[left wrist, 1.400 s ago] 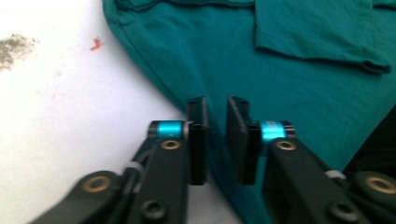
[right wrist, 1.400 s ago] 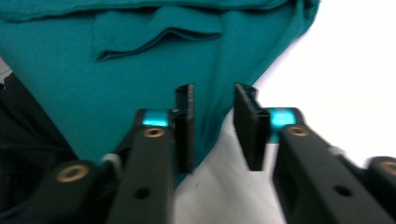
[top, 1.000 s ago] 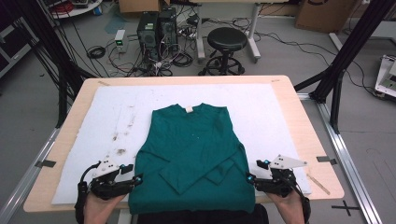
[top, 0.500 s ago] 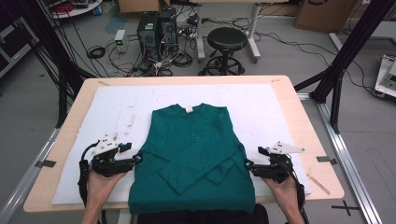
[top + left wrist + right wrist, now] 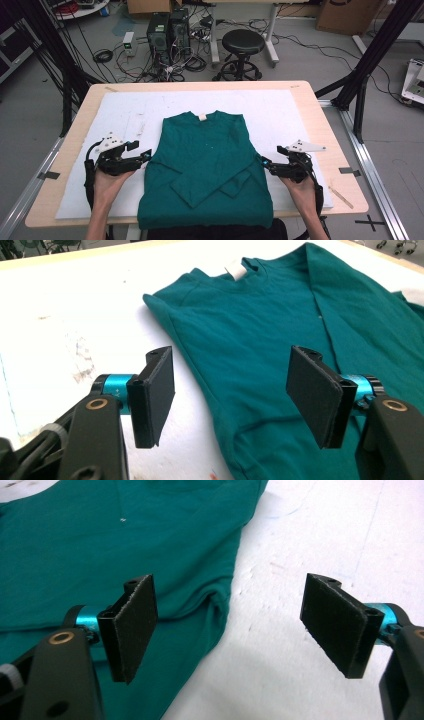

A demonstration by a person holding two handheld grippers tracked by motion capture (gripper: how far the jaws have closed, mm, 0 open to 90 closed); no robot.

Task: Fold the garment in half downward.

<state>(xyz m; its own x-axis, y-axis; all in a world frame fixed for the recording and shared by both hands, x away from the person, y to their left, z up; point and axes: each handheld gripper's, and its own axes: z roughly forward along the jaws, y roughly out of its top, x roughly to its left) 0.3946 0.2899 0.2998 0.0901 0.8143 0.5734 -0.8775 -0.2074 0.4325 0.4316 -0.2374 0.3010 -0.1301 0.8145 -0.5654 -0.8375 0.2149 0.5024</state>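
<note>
One wooden bench (image 5: 330, 145) carries one white mat (image 5: 280, 110), and on it lies one green long-sleeved shirt (image 5: 207, 165), sleeves folded across its front, between the two tongs. The left tongs (image 5: 146, 155) and right tongs (image 5: 263, 164) both gape wide and empty, each just beside a side edge of the shirt. The folding looks midway; next, each likely needs to close on its edge.
</note>
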